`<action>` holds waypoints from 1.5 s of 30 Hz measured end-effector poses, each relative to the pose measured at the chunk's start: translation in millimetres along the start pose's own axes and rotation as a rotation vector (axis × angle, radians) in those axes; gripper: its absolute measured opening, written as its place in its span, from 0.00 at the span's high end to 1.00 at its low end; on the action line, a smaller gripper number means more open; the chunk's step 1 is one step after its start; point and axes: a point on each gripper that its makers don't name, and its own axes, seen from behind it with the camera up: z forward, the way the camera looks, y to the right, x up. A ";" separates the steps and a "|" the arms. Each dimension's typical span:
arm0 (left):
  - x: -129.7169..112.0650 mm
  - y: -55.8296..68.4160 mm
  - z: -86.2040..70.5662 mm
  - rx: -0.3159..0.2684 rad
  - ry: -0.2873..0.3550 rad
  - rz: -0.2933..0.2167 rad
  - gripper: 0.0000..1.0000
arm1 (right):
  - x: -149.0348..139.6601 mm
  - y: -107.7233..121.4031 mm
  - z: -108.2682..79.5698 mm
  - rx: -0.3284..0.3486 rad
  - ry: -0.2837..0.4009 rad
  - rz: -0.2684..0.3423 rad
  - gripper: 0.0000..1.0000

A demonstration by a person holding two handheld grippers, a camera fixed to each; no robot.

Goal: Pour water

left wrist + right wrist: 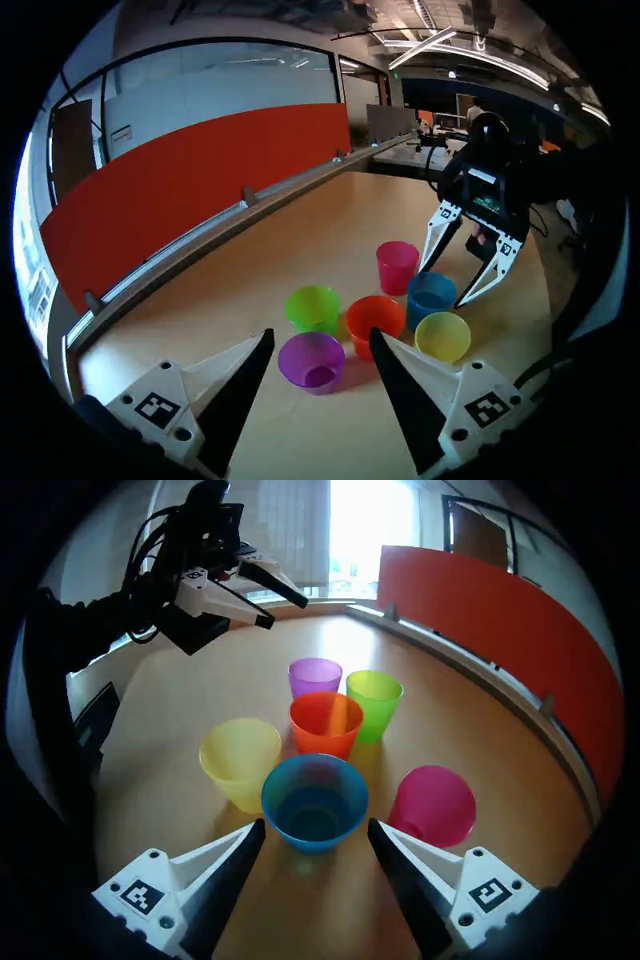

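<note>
Six coloured plastic cups stand clustered on a wooden table [320, 216]. In the left gripper view my left gripper [320, 338] is open, and the purple cup [312, 362] stands between its fingertips, untouched. Behind it are the green cup [313, 308], orange cup [374, 318], yellow cup [442, 336], blue cup [430, 296] and pink cup [397, 266]. The right gripper [440, 288] hangs open over the blue cup. In the right gripper view my right gripper [314, 826] is open, straddling the blue cup [314, 800]. The left gripper [288, 614] hovers open beyond the purple cup [314, 676]. I cannot tell whether any cup holds water.
An orange partition [200, 176] with a metal rail runs along one long side of the table. The yellow cup [238, 760], orange cup [325, 720], green cup [374, 700] and pink cup [434, 804] crowd round the blue one. Bright windows [368, 528] lie beyond the table's end.
</note>
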 end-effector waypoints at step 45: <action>-3.0 -3.1 2.7 0.010 -0.003 0.007 0.13 | 12.1 -1.1 18.9 0.008 0.060 0.008 0.12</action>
